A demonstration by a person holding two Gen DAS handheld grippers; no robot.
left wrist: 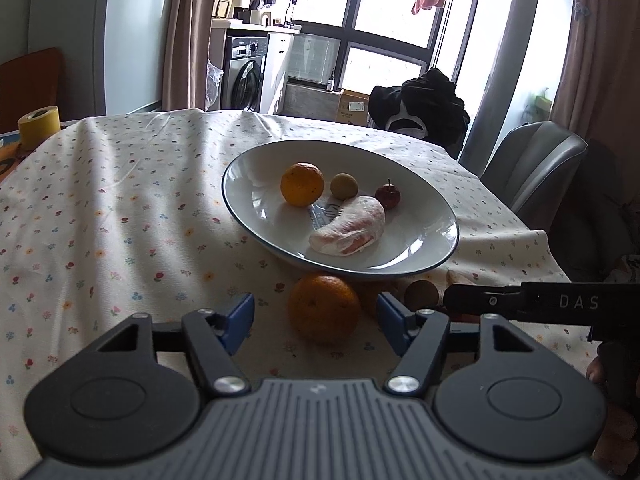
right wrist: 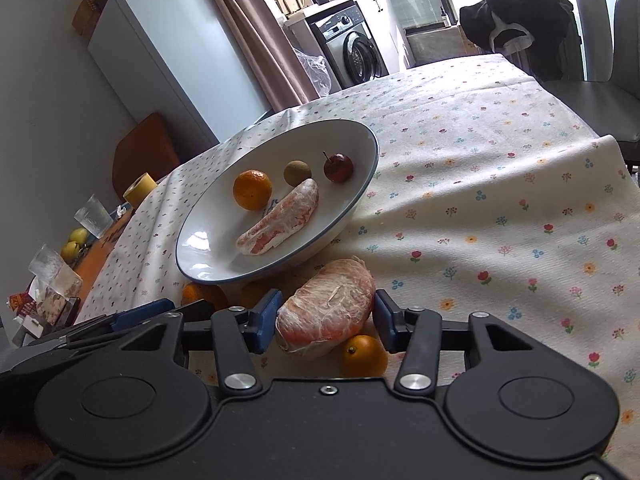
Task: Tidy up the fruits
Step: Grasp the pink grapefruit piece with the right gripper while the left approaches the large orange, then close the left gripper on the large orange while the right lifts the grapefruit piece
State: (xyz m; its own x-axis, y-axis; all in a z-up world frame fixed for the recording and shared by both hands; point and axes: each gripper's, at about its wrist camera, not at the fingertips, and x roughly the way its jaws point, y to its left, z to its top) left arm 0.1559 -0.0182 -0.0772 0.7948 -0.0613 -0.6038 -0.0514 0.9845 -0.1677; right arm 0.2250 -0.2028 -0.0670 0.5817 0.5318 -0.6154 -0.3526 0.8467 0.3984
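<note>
A white plate (left wrist: 424, 256) (right wrist: 200, 268) on the flowered tablecloth holds an orange (left wrist: 302, 189) (right wrist: 252, 189), a small yellow-green fruit (left wrist: 343, 186), a little red apple (left wrist: 387, 196) (right wrist: 338, 167) and a peeled pomelo segment (left wrist: 347, 226) (right wrist: 280, 218). My left gripper (left wrist: 316, 318) is open, and a loose orange (left wrist: 324, 308) lies on the cloth between its fingers. A small brown fruit (left wrist: 420, 295) sits beside it. My right gripper (right wrist: 326, 318) is shut on a second pomelo segment (right wrist: 326, 312), just above a small orange (right wrist: 364, 354).
A yellow tape roll (left wrist: 39, 126) (right wrist: 139, 189), drinking glasses (right wrist: 93, 216) and yellow pears (right wrist: 74, 245) stand at the table's left end. A grey chair (left wrist: 532, 164) and a dark garment (left wrist: 420, 104) are beyond the far right edge. More oranges (right wrist: 204, 294) lie by the plate's near rim.
</note>
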